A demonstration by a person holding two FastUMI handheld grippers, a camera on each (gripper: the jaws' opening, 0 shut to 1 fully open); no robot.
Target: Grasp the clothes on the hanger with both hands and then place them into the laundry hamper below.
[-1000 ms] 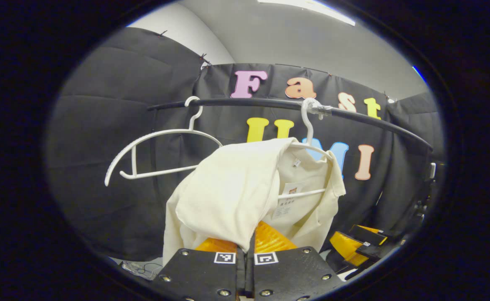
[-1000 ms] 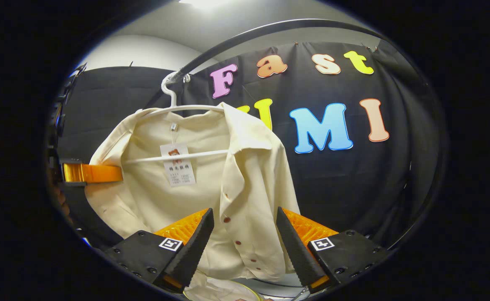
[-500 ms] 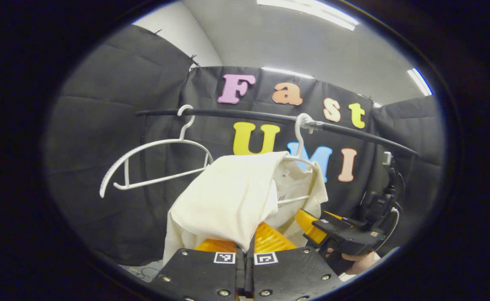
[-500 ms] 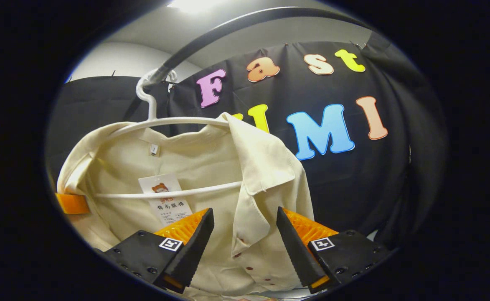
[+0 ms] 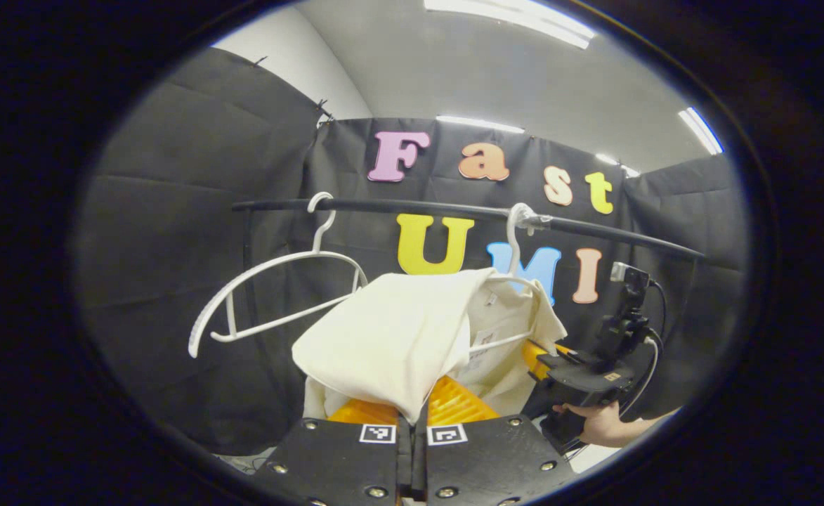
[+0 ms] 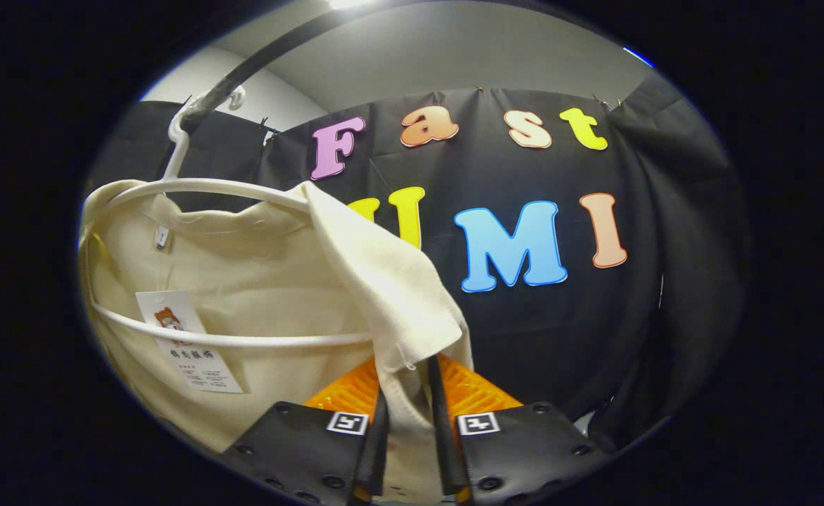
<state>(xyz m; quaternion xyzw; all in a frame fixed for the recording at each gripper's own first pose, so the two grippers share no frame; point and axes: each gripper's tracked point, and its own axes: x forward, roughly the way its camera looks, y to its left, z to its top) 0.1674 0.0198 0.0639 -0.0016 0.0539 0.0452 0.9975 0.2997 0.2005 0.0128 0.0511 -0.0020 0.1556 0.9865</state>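
- In the left gripper view, the left gripper [image 5: 412,422] sat at the bottom centre with its two fingers clamped together on a fold of the cream shirt [image 5: 390,344], which bunched up just above them. The grip seemed meant to take one shoulder of the shirt so it could be drawn off.
- The shirt hung on a white hanger [image 5: 517,242] hooked over the black rail [image 5: 594,232] that crossed the middle of the frame; a second, bare hanger [image 5: 271,295] hung to the left on the same rail.
- At the lower right, a hand [image 5: 598,425] held the right gripper [image 5: 545,351], which reached into the far edge of the shirt.
- In the right gripper view, the right gripper [image 6: 404,436] at the bottom centre was nearly closed, its fingers pinching the shirt's [image 6: 278,281] front edge between them.
- The hanger's [image 6: 201,190] arm and lower bar ran across the left of the frame inside the open shirt, where a paper tag [image 6: 187,344] dangled.
- With both sides gripped, the shirt looked ready to be lifted off; the hamper was not visible.
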